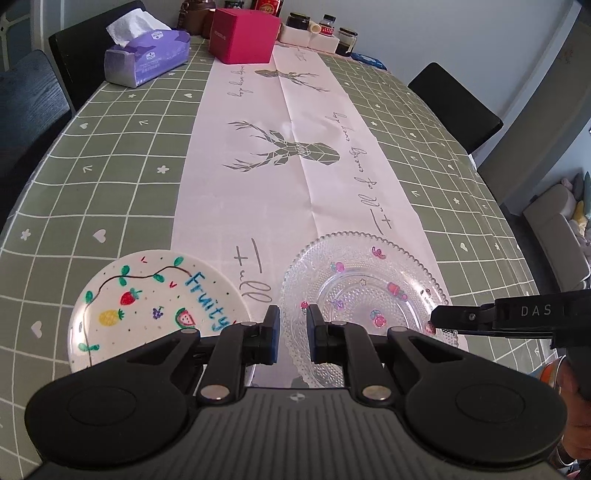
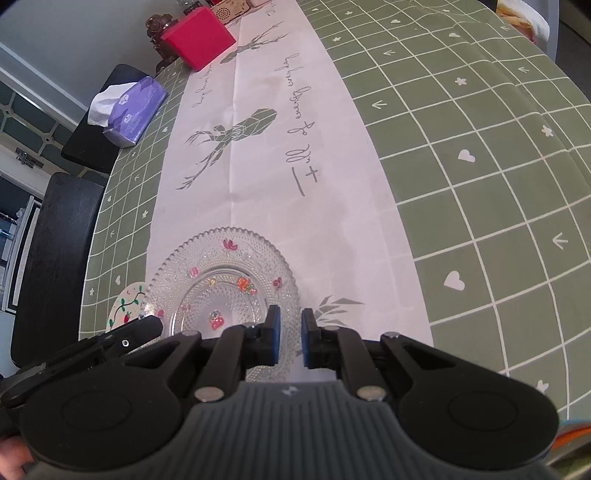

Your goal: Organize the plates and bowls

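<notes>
Between and just beyond the fingers of both grippers lies the glass plate, clear, beaded at the rim and dotted with small coloured stickers, resting on the white runner of the table. Left gripper is at the plate's near-left rim, its blue pads drawn nearly together with only a narrow gap, nothing pinched. Right gripper is at the near-right rim, its pads likewise almost together and empty. To the left of the left fingers sits the white painted plate with fruit drawings, just beside the glass one. Farther off stand a tissue pack and a pink box.
</notes>
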Demonstrator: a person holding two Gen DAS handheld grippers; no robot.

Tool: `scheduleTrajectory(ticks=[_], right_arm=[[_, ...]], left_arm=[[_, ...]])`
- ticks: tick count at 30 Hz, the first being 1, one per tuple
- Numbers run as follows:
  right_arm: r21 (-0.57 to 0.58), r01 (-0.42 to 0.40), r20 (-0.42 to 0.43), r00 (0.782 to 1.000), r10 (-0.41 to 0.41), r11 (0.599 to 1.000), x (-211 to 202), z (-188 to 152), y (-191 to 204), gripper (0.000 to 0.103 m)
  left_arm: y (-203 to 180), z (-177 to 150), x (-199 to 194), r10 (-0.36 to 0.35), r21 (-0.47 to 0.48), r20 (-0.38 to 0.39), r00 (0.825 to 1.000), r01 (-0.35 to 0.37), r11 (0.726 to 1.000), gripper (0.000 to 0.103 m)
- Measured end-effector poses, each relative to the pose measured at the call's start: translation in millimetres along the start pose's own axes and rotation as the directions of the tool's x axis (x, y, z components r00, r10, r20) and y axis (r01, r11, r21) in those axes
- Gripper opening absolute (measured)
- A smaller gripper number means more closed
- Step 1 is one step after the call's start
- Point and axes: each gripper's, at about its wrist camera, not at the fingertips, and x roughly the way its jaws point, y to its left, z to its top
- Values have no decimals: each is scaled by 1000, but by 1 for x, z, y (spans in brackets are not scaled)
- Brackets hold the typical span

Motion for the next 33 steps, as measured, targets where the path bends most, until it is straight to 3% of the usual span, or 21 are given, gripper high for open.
scheduleTrajectory(ticks=[22,33], right_arm=[[-141,-45,53,997,53,989,-81,-101,9,9],[-152,-44,76,996,56,987,-77,-157,-13,9]], left_arm=[[-21,-97,-96,10,-44,67,998,-7,999,16],[-16,-150,-90,-22,-93,59,998,28,995,16]])
